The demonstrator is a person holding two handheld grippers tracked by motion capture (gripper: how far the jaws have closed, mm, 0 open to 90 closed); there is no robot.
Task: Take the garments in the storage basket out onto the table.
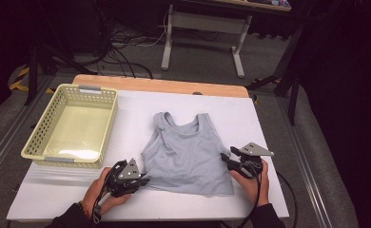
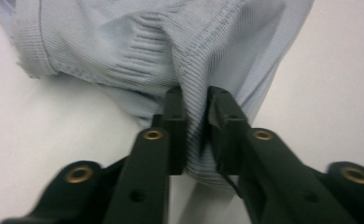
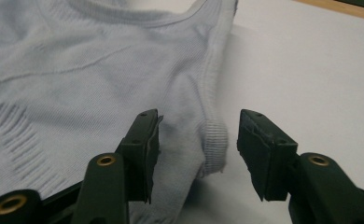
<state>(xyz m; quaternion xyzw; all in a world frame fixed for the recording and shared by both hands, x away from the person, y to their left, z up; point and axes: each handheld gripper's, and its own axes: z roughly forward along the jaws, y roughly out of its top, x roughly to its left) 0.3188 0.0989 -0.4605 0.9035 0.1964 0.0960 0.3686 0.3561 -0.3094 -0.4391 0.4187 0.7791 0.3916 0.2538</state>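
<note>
Lying flat mid-table: pale grey-blue ribbed knit tank top (image 1: 186,152). Left gripper (image 2: 196,121) pinching its lower corner tight; right gripper (image 3: 199,140) parted, straddling the side hem, gripping nothing. Risking a lopsided drag, only one corner being held. White tabletop (image 1: 269,123), yellow perforated plastic basket (image 1: 36,130) alongside, dark cabled floor (image 1: 141,52) beyond.

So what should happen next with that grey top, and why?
Probably close the right hand-held gripper on the hem corner of the grey top. Its jaws stand open with the ribbed edge between them, not pressed, while the left hand-held gripper already pinches a fold at the other corner. With both corners held, the top could be lifted.
</note>
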